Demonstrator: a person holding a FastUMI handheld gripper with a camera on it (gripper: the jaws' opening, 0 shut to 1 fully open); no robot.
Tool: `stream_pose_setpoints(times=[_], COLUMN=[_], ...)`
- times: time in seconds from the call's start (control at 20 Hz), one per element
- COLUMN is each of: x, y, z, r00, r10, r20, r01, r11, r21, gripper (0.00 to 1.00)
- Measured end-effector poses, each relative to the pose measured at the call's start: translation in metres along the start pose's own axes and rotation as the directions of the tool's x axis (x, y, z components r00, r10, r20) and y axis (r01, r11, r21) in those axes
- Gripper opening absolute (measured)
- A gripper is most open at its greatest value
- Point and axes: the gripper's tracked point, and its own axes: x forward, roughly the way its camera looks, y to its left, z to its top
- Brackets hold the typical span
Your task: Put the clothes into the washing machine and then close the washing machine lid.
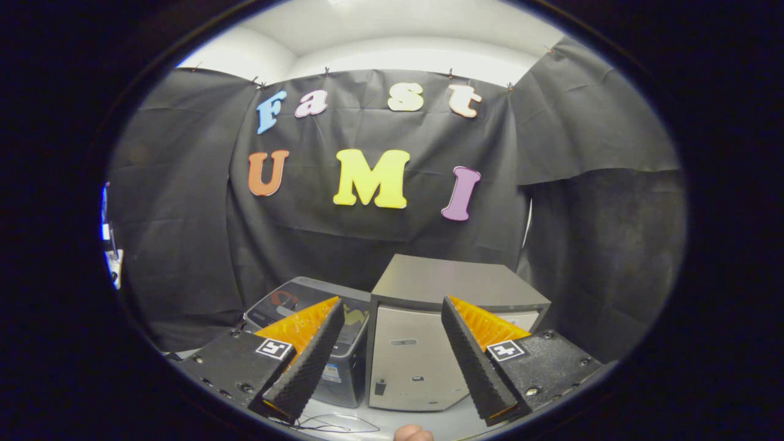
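Between the spread fingers of the gripper (392, 361), which stand wide open and hold nothing, sits a silver-grey box-shaped appliance (422, 343) with a flat lid. Beyond the left finger, touching its side, stands a darker washing machine (318, 324) with its patterned lid shut.

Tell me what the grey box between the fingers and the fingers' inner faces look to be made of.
Grey box: probably plastic or painted metal, with a smooth matte top and a paler front.
Gripper, open and empty: the fingers have black ribbed inner pads, seemingly rubber, and orange ridged backs, likely plastic.
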Motion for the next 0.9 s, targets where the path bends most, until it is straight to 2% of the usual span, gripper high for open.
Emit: stream_pose_setpoints(times=[0.8,0.9], x=[-0.001,0.005], y=[0.002,0.004], z=[0.006,-0.004], r00=[1.0,1.0], r10=[0.018,0.017], r20=[0.005,-0.001], r01=[-0.018,-0.017], r11=[1.0,1.0], r21=[0.002,-0.001], gripper=[1.0,1.0])
